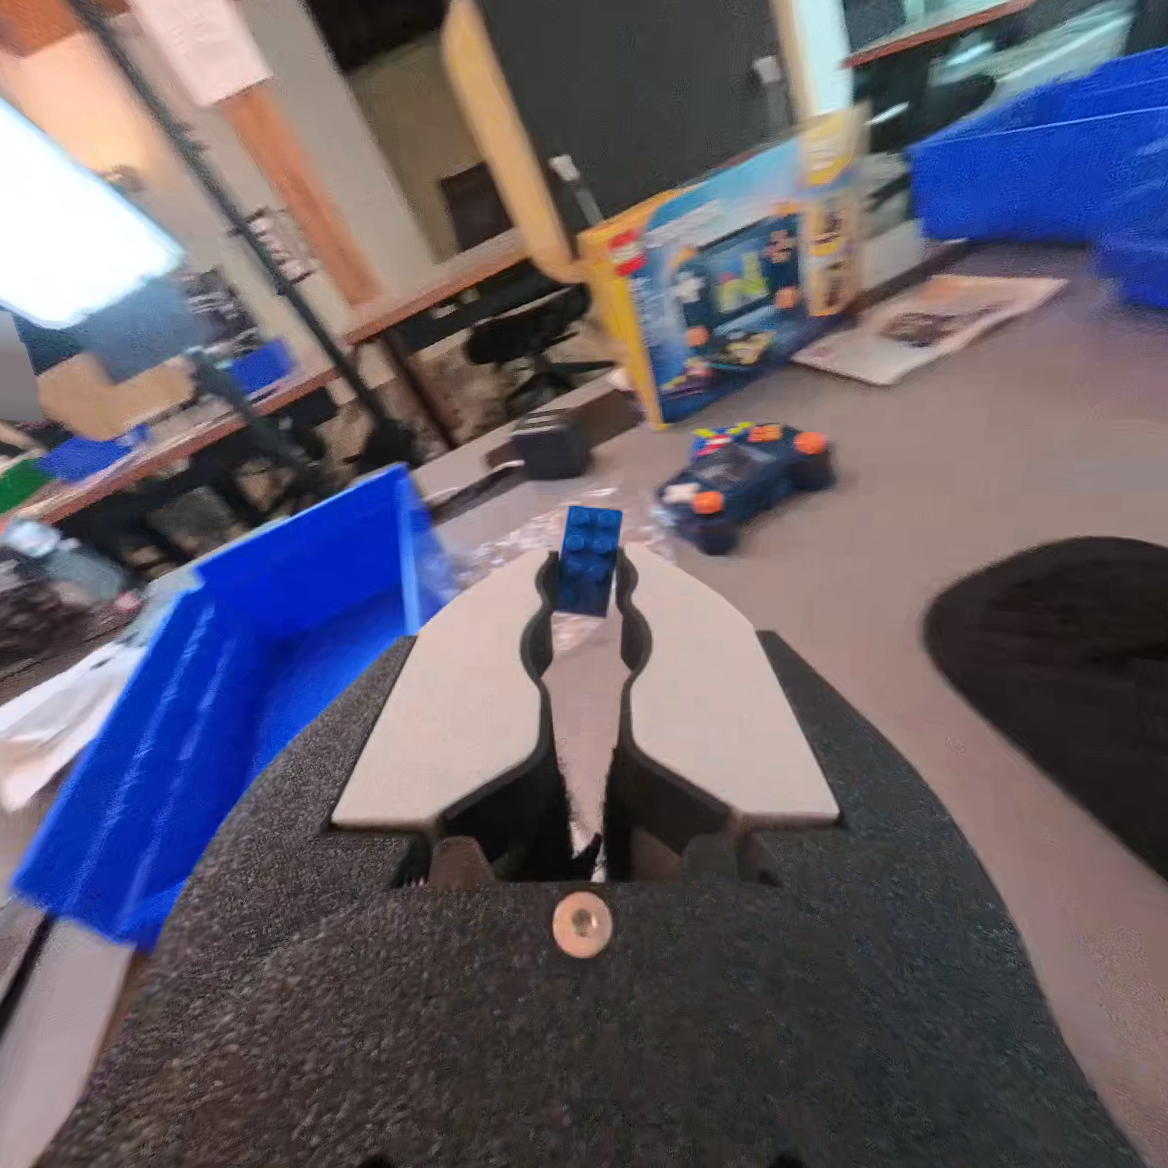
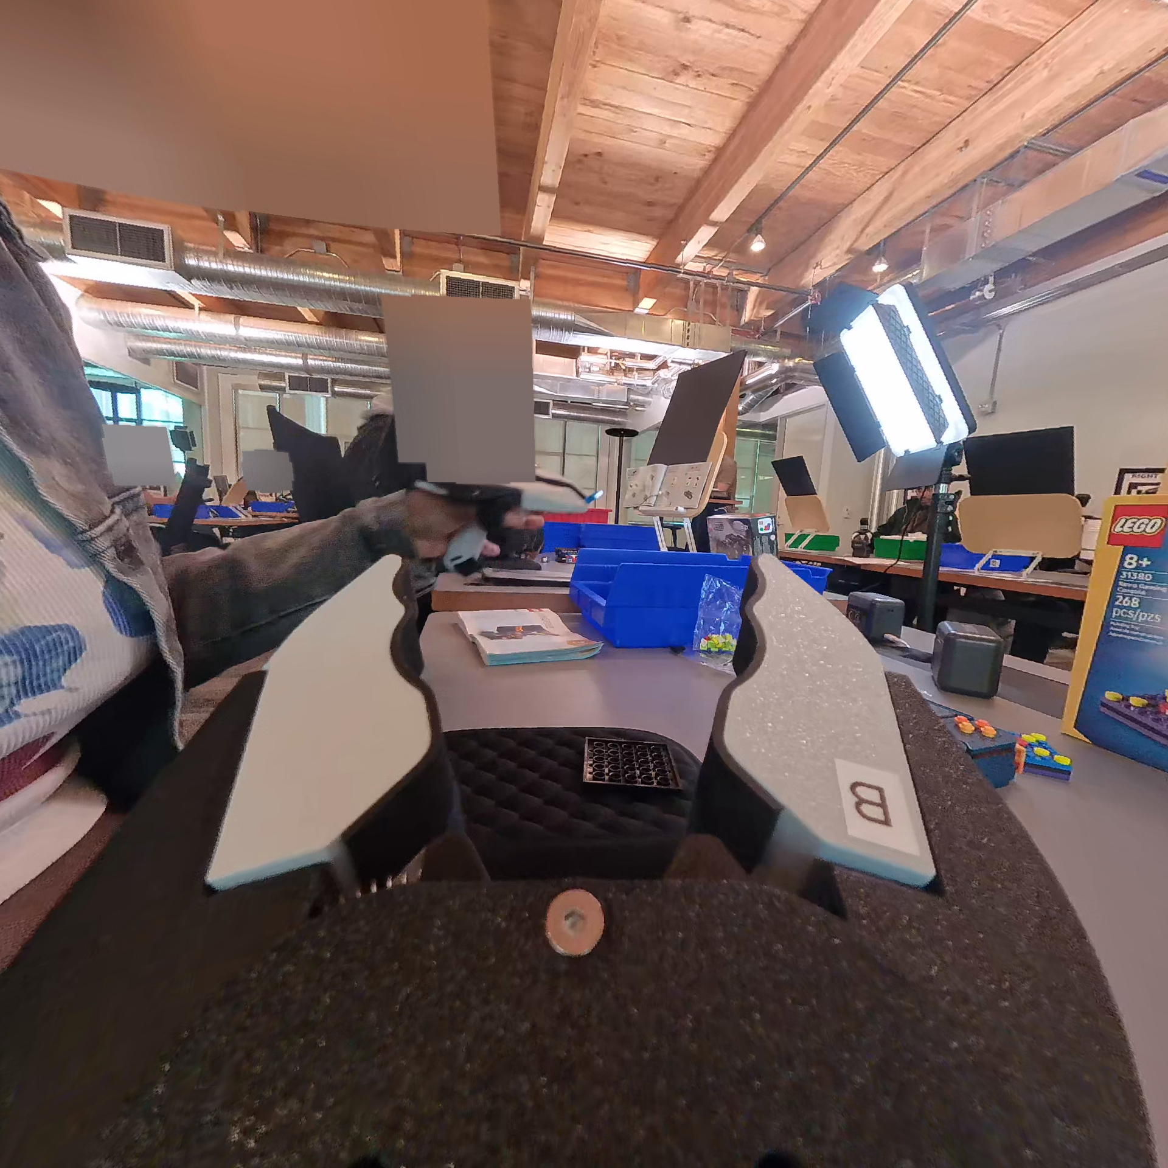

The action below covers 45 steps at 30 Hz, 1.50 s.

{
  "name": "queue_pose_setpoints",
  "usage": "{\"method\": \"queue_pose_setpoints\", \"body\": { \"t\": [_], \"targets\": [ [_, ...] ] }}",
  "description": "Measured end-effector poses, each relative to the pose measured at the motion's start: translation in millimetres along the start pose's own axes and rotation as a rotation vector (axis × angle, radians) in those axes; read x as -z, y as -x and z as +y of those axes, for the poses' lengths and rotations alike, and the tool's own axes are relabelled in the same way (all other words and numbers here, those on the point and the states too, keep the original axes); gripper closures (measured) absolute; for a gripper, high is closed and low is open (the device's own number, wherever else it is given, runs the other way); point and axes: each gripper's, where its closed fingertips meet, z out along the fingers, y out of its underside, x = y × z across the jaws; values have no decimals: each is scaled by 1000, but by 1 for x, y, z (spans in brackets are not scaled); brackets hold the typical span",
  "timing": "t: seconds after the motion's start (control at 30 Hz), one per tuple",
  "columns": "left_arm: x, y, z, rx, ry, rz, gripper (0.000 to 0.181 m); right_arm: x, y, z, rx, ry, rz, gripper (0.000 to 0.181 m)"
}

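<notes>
Up front in the left wrist view, the left tool (image 1: pixel 586 572) is clenched on a dark blue studded brick (image 1: pixel 588 561), pinched between its grey fingertips with the studs facing the camera and the upper end standing out past the tips. This view is blurred and tilted. Crinkled clear plastic (image 1: pixel 543 537) lies on the grey bench (image 1: pixel 916 480) just beyond the tips. A blue bin (image 1: pixel 253 663) sits close on the left of the tool. Farther off, to the right, rests a dark blue brick model with orange knobs (image 1: pixel 752 480), and behind it stands a colourful toy box (image 1: pixel 733 310) with an open booklet (image 1: pixel 929 328) lying beside it. A black mat (image 1: pixel 1062 682) shows at the right edge.

The right tool (image 2: pixel 575 591) is released, its jaws spread wide and holding nothing. Between them, low on a quilted black mat (image 2: pixel 537 784), lies a small black studded plate (image 2: pixel 632 761), apart from both fingers. Beyond, on the bench (image 2: pixel 569 689), are an open booklet (image 2: pixel 531 635), a blue bin (image 2: pixel 657 603) and a clear bag of small bright pieces (image 2: pixel 717 622) just beside the right finger. A dark grey cube (image 2: pixel 967 657) and a brick model (image 2: pixel 1011 752) sit to the right, near the toy box (image 2: pixel 1125 632). A person's sleeve (image 2: pixel 272 581) reaches across on the left.
</notes>
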Motion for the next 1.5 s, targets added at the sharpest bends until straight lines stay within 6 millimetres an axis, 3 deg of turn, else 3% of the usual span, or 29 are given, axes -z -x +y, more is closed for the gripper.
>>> {"method": "queue_pose_setpoints", "body": {
  "t": [0.07,0.13,0.17,0.23,0.3,0.37,0.43,0.47,0.57,0.67,0.77,0.87,1.07,1.17,1.2,1.3,1.37,1.43,1.5],
  "targets": [
    [-10,68,18,47,70,-147,166,-1,0,2,4,9,-1,83],
    [-27,107,38,137,136,-168,165,-1,0,3,8,17,2,83],
    [-35,120,42,178,127,-161,150,-1,0,4,12,21,3,83],
    [-47,133,45,267,116,-151,81,-1,-1,5,23,29,13,83],
    [-50,133,46,267,146,-149,57,-1,-2,6,31,37,19,83],
    [-48,121,29,199,58,-156,55,-1,-2,6,35,42,22,83],
    [-43,94,2,134,-69,-125,58,0,-2,6,39,41,22,82],
    [-41,68,-13,102,-146,-55,64,0,-2,6,38,39,23,82],
    [-31,-37,-44,65,-277,258,94,0,-3,7,36,44,26,82],
    [-29,-151,-29,9,-145,616,95,-1,-2,9,45,61,21,82],
    [-32,-221,7,-341,-75,819,88,-2,-1,10,47,66,15,82],
    [-47,-243,41,-497,53,955,94,-2,1,11,43,67,6,82],
    [-57,-250,68,-244,432,1196,99,-2,2,13,56,79,0,81],
    [-55,-248,65,-266,340,1175,110,-2,2,13,64,84,5,81],
    [-52,-247,61,-244,293,1151,129,-2,2,14,66,86,5,81],
    [-54,-219,32,-44,96,955,130,-2,2,14,71,91,5,81],
    [-56,-171,3,154,-65,727,130,-2,2,15,71,92,6,81],
    [-58,-89,-11,298,-163,354,130,-3,1,15,72,95,7,81],
    [-50,2,-1,298,-136,-23,130,-3,2,15,73,97,6,81]
  ]
}}
